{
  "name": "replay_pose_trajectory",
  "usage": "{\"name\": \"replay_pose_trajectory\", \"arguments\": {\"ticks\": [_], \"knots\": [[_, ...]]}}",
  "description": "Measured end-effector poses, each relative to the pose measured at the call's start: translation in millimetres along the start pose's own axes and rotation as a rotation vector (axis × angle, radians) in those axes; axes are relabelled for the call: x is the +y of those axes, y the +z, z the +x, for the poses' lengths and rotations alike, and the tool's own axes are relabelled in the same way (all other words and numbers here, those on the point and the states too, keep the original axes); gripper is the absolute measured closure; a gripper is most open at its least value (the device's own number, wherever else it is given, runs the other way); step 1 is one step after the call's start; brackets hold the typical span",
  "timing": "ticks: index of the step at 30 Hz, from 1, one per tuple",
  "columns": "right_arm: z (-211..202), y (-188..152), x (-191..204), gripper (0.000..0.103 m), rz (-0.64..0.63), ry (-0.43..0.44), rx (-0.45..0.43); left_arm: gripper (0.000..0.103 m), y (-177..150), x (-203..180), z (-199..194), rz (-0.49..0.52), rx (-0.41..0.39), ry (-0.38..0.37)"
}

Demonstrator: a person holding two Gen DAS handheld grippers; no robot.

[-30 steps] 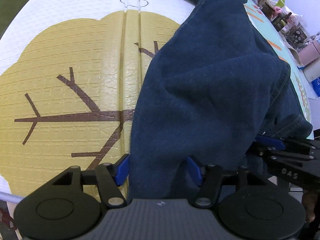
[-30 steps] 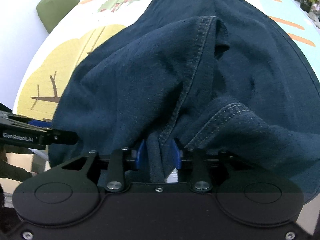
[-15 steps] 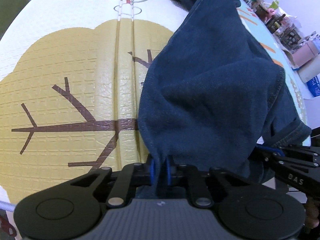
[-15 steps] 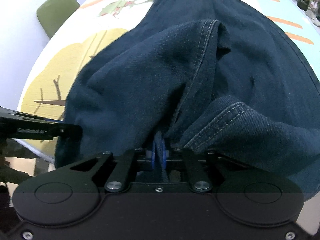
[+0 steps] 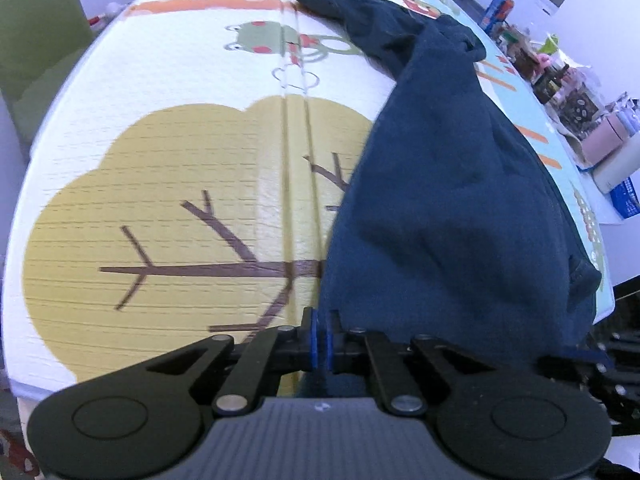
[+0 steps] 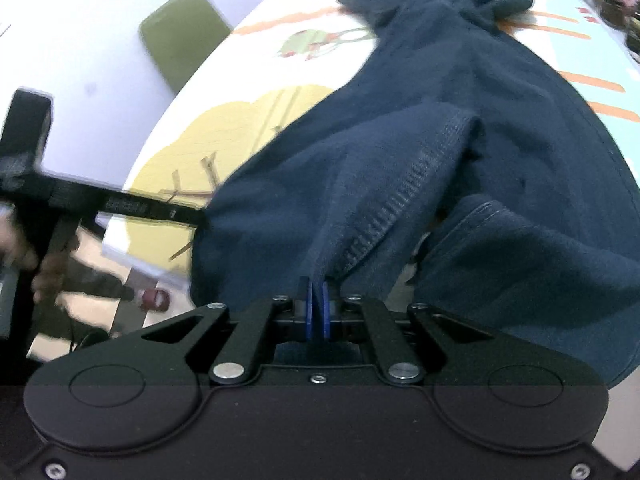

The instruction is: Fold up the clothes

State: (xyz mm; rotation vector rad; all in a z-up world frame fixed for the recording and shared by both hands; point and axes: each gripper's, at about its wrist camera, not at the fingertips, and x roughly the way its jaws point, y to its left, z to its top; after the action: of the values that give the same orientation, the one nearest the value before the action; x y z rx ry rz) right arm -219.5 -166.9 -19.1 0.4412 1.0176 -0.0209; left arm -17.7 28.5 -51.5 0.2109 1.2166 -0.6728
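Left gripper (image 5: 321, 339) and right gripper (image 6: 318, 315) pinch navy garment (image 5: 452, 216).

Both are clamped down tight. The left black hand-held gripper (image 5: 321, 340) has its blue pads pressed together on the near edge of the dark navy cotton garment (image 5: 452, 208). The right black hand-held gripper (image 6: 318, 312) pinches a fold by the stitched hem. A blurry bare hand (image 6: 28, 256) grips the left one's handle.
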Motion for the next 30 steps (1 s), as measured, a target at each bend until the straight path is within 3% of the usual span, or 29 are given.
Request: {"name": "replay_pose_trajectory", "arguments": {"ticks": [7, 15, 17, 19, 30], "knots": [[-16.8, -3.5, 9.3, 0.095, -0.026, -0.001, 0.048, 0.098, -4.1, -0.4, 0.3, 0.004, 0.008, -0.013], [-33.2, -0.6, -7.7, 0.094, 0.056, -0.084, -0.020, 0.091, -0.1, -19.3, 6.7, 0.052, 0.013, -0.078], [-36.3, 0.0, -12.2, 0.093, 0.080, -0.109, -0.041, 0.087, 2.5, -27.6, 6.8, 0.074, 0.006, -0.093], [-40.9, 2.6, -17.8, 0.090, 0.097, -0.131, -0.064, 0.077, 5.7, -35.2, 7.0, 0.088, 0.001, -0.105], [-69.6, 26.4, -51.1, 0.085, 0.167, -0.215, -0.198, 0.056, 42.2, -79.6, -4.3, 0.176, -0.075, -0.163]]}}
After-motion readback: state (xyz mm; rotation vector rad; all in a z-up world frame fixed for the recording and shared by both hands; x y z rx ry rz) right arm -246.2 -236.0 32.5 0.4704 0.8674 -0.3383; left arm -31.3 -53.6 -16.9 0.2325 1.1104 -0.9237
